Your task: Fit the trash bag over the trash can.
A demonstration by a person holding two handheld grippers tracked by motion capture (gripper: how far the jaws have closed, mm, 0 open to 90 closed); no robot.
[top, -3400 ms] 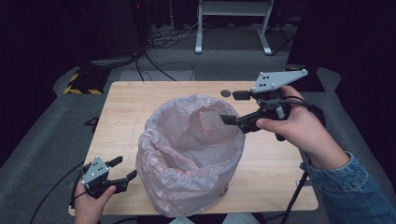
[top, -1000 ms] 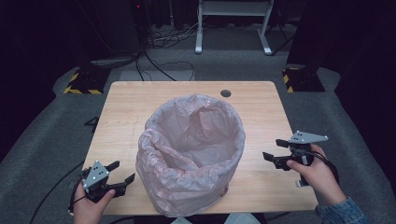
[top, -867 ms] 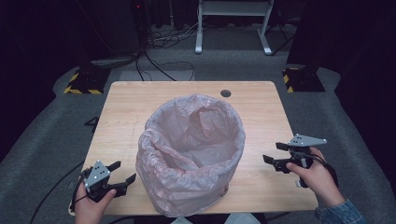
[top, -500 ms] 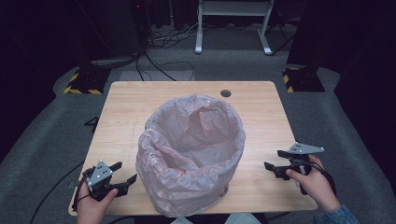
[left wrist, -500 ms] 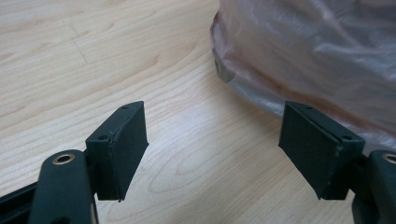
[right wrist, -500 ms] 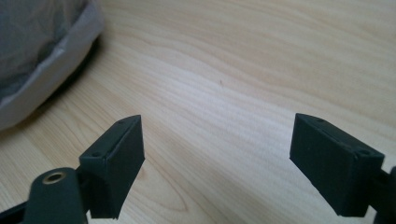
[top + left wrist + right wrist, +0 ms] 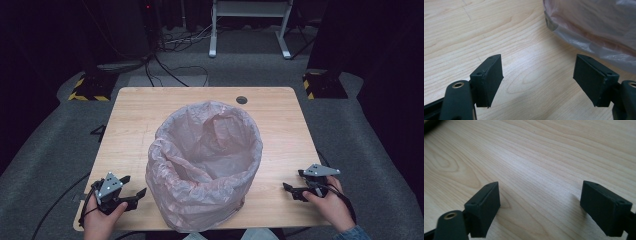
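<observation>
Left claw (image 7: 134,192) and right claw (image 7: 295,190) both spread wide, empty, low over table (image 7: 150,115); pink bag-lined bin (image 7: 205,160) between them, untouched.

We see one bench (image 7: 150,120) with one pink bag (image 7: 205,165) on it. We count two hands, left hand (image 7: 100,222) and right hand (image 7: 332,207), and two grippers, left gripper (image 7: 135,195) and right gripper (image 7: 292,187).
</observation>
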